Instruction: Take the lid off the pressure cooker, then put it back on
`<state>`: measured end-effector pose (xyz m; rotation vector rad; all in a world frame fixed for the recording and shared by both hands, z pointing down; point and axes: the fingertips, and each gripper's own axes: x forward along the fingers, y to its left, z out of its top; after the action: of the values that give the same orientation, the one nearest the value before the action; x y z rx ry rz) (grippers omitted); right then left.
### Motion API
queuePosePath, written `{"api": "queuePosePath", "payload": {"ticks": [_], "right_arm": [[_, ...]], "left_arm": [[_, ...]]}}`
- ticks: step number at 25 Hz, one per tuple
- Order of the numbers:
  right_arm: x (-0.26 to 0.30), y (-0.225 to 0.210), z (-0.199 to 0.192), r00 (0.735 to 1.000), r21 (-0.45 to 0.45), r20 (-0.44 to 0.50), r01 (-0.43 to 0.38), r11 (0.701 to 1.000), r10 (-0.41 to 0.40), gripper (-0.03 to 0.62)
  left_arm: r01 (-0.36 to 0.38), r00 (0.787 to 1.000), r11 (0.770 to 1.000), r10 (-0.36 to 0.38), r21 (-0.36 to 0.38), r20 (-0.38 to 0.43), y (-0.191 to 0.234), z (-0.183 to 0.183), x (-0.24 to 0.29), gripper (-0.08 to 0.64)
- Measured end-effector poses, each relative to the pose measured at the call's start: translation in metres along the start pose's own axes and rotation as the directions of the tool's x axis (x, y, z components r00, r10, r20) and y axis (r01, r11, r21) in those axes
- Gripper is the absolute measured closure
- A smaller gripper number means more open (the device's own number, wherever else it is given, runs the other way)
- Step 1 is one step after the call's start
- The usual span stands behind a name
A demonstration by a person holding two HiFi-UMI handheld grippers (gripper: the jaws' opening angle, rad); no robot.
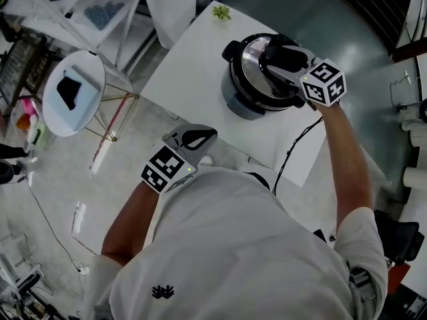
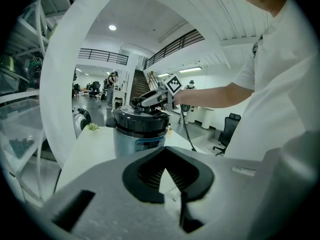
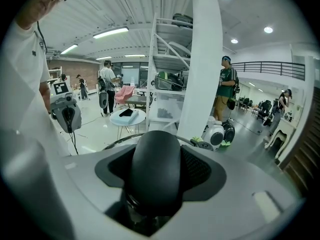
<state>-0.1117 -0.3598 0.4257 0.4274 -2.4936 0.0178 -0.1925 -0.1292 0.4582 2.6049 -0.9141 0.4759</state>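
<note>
Now right gripper [image 1: 281,57] clamping lid handle [image 3: 150,169], left gripper [image 1: 209,135] pressed together, beside table [image 1: 193,72] edge.

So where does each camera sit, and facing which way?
Head view: overhead, facing down at the pressure cooker; forearms and shirt show.
Left gripper view: on the left tongs, facing the pressure cooker; right arm shows.
Right gripper view: on the right tongs, over the lid handle; shirt shows.
Shared: gripper views show each other's tongs.
</note>
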Motion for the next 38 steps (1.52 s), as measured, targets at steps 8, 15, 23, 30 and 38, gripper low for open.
{"api": "queuePosePath", "payload": {"ticks": [8, 15, 23, 30, 38], "right_arm": [[0.003, -0.003, -0.007, 1.000, 0.021, 0.027, -0.001, 1.000, 0.001, 0.301], [0.004, -0.003, -0.007, 0.999, 0.019, 0.032, -0.004, 1.000, 0.003, 0.299], [0.004, -0.004, -0.008, 0.999, 0.014, 0.032, -0.002, 1.000, 0.002, 0.298], [0.004, -0.004, -0.007, 1.000, 0.023, 0.028, 0.003, 1.000, -0.004, 0.296], [-0.005, -0.006, -0.009, 0.998, 0.052, 0.042, 0.048, 0.997, -0.051, 0.270]], "left_arm": [[0.012, 1.000, 1.000, -0.012, -0.007, -0.013, 0.003, -0.006, 0.000, 0.552], [0.026, 1.000, 1.000, -0.026, -0.007, -0.016, 0.003, -0.008, 0.004, 0.552], [0.039, 0.999, 0.999, -0.039, -0.002, -0.012, 0.001, -0.009, 0.004, 0.552], [0.046, 0.999, 0.999, -0.046, 0.000, -0.013, -0.001, -0.011, 0.003, 0.552], [0.060, 0.998, 0.998, -0.060, 0.006, -0.014, -0.004, -0.012, 0.003, 0.552]]}}
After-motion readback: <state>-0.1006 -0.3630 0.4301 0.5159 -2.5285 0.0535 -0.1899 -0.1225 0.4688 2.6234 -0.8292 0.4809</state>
